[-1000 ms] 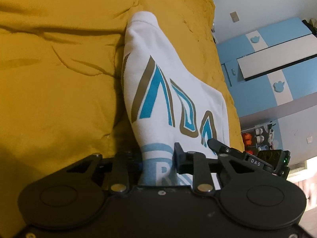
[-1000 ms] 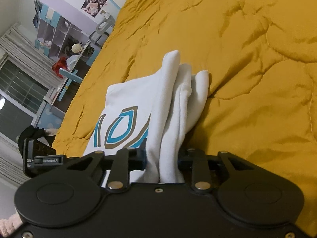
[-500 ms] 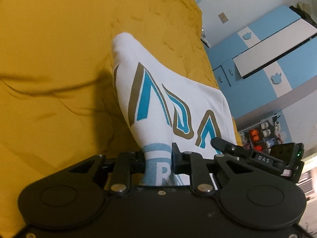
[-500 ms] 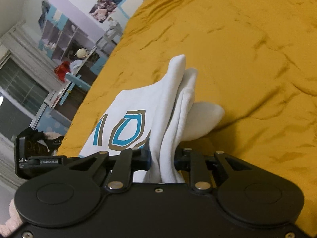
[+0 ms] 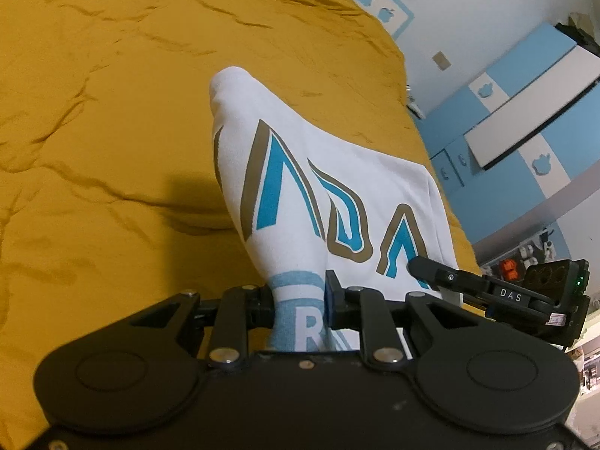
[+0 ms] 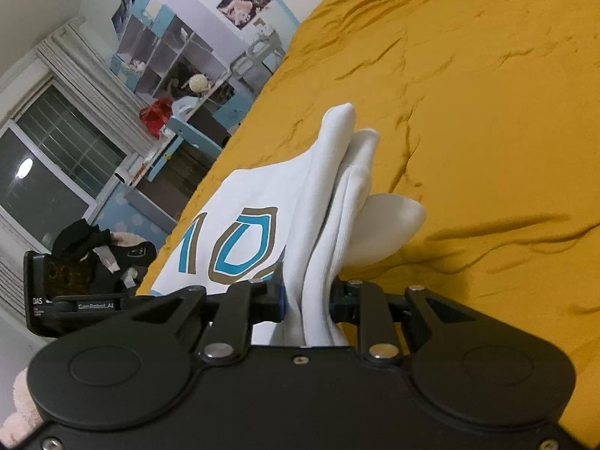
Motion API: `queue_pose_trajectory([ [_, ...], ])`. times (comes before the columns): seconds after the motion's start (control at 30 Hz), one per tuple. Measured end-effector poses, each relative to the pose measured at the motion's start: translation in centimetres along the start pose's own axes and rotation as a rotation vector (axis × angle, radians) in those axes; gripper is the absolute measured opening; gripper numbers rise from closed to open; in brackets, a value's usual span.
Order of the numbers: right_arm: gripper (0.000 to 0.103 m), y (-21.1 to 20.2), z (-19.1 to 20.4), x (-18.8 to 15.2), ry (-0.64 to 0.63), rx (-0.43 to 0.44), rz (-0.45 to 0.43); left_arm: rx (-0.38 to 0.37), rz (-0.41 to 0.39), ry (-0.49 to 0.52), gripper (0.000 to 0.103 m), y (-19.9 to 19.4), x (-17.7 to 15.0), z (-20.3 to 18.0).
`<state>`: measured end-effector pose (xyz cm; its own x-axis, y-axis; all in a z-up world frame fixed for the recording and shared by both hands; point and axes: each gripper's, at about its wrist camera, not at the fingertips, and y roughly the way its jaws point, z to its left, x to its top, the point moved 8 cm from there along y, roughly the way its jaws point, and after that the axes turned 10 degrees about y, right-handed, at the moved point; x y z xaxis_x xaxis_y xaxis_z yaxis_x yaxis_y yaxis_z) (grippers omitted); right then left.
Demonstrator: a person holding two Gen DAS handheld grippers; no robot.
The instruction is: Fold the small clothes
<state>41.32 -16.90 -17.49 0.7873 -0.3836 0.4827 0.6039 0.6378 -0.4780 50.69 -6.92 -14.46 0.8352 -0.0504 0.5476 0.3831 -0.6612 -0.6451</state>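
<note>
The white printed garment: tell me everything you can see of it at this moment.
The white garment looks like soft knit cotton, printed with blue letters outlined in tan and a pale blue band. It hangs stretched between the left gripper and right gripper, each shut on a bunched edge, above the mustard bedspread. A sleeve-like flap droops beside the right-hand folds.

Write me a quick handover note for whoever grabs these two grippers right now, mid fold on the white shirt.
Left gripper: shut on the white shirt, pinching its printed edge near the pale blue band.
Right gripper: shut on the same shirt, clamping a bunch of several plain white layers.
The shirt hangs stretched between the two grippers, held up above the mustard bedspread, blue and gold print facing out. One loose white flap droops beside the right gripper's bunch.
Done: the shirt is gathered into layers and gripped at both ends.
Left: lay it flat on the bedspread, tuck in the flap, finish the fold, release both grippers.
</note>
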Motion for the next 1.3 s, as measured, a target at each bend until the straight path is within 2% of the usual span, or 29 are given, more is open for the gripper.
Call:
queue_pose_trajectory([
  [0.23, 0.02, 5.0, -3.4, -2.2, 0.02, -0.066, 0.078, 0.016, 0.069, -0.057, 0.02, 4.7, -2.5, 4.8],
  [0.3, 0.02, 6.0, -4.9, -2.8, 0.034, -0.084, 0.098, 0.013, 0.081, -0.076, 0.023, 6.0, -3.4, 6.1],
  [0.4, 0.019, 6.4, -6.7, -3.1, 0.048, -0.072, 0.1, -0.016, 0.073, -0.106, 0.032, 6.7, -4.1, 7.4],
  [0.47, 0.023, 6.4, -7.8, -3.3, 0.069, -0.057, 0.109, -0.026, 0.07, -0.12, 0.043, 6.7, -4.6, 8.1],
  [0.57, 0.036, 6.3, -8.9, -3.8, 0.086, -0.053, 0.112, -0.035, 0.065, -0.138, 0.047, 6.3, -5.2, 9.0],
  [0.63, 0.038, 6.1, -9.1, -3.9, 0.096, -0.043, 0.109, -0.021, 0.069, -0.148, 0.05, 5.8, -5.3, 9.2],
  [0.7, 0.045, 5.7, -8.6, -3.9, 0.091, -0.057, 0.105, 0.018, 0.064, -0.131, 0.05, 4.6, -4.9, 9.0],
  [0.77, 0.048, 4.7, -7.5, -3.4, 0.032, -0.102, 0.078, 0.091, 0.032, -0.067, 0.049, 2.6, -3.8, 8.7],
  [0.87, 0.048, 2.8, -5.0, -2.2, -0.146, -0.17, -0.02, 0.147, -0.055, 0.021, 0.052, 0.2, -1.6, 7.6],
  [1.0, 0.045, 2.1, -1.4, -0.3, -0.306, -0.169, -0.124, 0.159, -0.113, 0.085, 0.052, 0.9, 0.9, 6.0],
  [1.07, 0.033, 3.4, -0.5, 0.2, -0.357, -0.181, -0.118, 0.147, -0.131, 0.092, 0.052, 2.3, 1.4, 5.7],
  [1.17, 0.03, 5.9, -0.6, 0.7, -0.376, -0.195, -0.095, 0.126, -0.14, 0.081, 0.052, 4.8, 1.9, 5.8],
  [1.27, 0.027, 8.1, -2.3, 1.2, -0.364, -0.246, -0.068, 0.156, -0.107, 0.076, 0.052, 7.1, 1.7, 7.4],
  [1.3, 0.021, 8.4, -2.9, 1.2, -0.354, -0.258, -0.06, 0.168, -0.094, 0.079, 0.051, 7.8, 1.5, 7.8],
])
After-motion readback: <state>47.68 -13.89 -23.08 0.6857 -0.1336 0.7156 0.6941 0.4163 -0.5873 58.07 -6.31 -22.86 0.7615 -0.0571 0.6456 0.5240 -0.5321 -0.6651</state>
